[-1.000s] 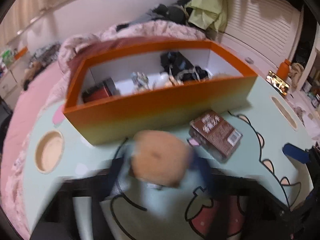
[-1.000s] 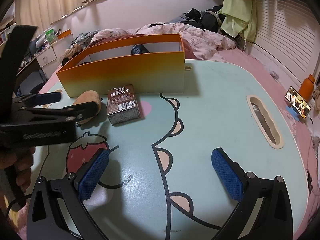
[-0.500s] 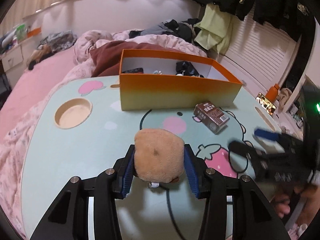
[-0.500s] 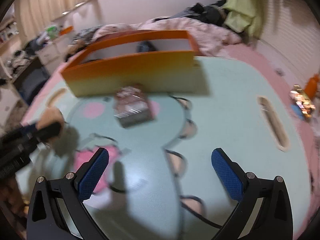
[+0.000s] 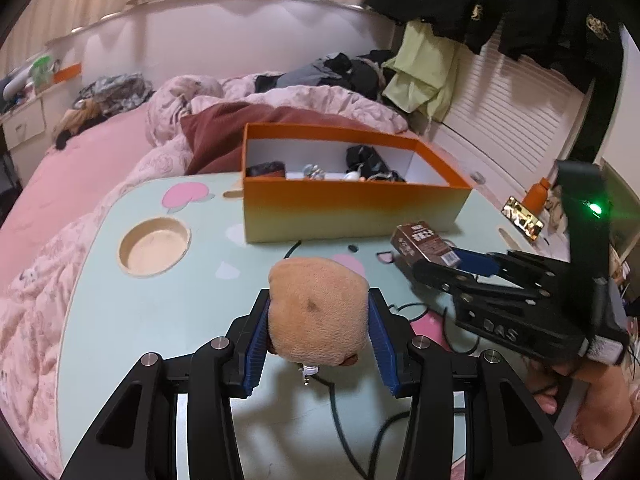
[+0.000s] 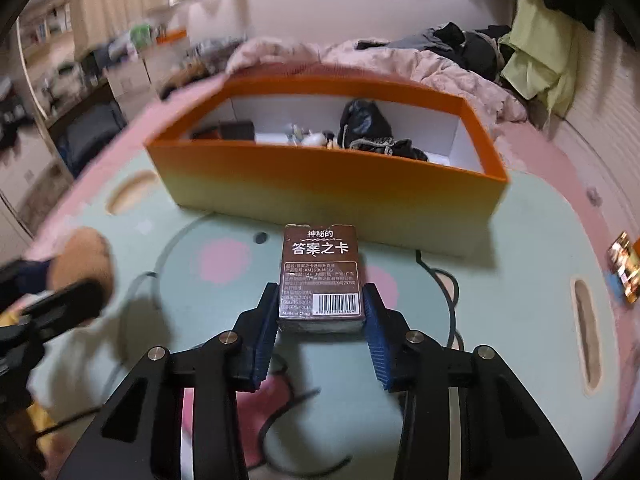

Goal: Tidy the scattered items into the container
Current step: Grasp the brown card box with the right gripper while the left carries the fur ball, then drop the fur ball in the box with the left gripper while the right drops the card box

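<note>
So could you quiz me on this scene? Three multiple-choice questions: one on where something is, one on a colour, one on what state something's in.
1. Where is the brown card box?
A. inside the container
B. on the table in front of the container
C. on the bed

2. What colour is the container's rim?
A. orange
B. blue
C. black

3. What is in the left gripper?
A. nothing
B. a tan plush toy
C. a phone

Answers: 1 B, it lies on the table before the container's front wall, the closing right gripper around it. 2 A, the rim is orange. 3 B, the tan plush toy sits clamped between its pads.
</note>
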{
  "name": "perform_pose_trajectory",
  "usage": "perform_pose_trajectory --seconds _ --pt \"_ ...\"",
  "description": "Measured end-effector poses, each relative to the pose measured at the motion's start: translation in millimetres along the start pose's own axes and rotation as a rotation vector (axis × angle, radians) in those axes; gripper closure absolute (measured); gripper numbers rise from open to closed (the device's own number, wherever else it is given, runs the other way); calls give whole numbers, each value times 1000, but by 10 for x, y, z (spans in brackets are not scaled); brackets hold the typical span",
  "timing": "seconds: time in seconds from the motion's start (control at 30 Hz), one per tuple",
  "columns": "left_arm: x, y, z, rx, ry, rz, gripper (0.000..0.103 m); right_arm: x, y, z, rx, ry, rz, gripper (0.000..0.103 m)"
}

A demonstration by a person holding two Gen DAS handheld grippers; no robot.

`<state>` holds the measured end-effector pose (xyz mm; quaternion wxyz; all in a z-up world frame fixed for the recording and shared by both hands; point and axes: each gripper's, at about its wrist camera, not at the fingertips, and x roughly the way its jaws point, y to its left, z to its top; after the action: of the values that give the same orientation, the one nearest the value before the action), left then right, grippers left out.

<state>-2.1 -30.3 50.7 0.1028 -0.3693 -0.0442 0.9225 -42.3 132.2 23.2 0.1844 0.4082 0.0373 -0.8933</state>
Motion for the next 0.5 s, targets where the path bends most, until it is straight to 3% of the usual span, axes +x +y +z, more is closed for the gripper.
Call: perform_pose_trajectory --seconds 0.17,0.33,0.5 --pt "-60 -159 301 69 -25 -6 58 -243 -59 99 4 -66 4 61" --pt "-62 -289 763 139 -67 5 58 -362 -91 437 -1 -126 -16 61" --pt "204 -228 1223 87 -42 0 58 -345 -121 802 1 -151 -45 61"
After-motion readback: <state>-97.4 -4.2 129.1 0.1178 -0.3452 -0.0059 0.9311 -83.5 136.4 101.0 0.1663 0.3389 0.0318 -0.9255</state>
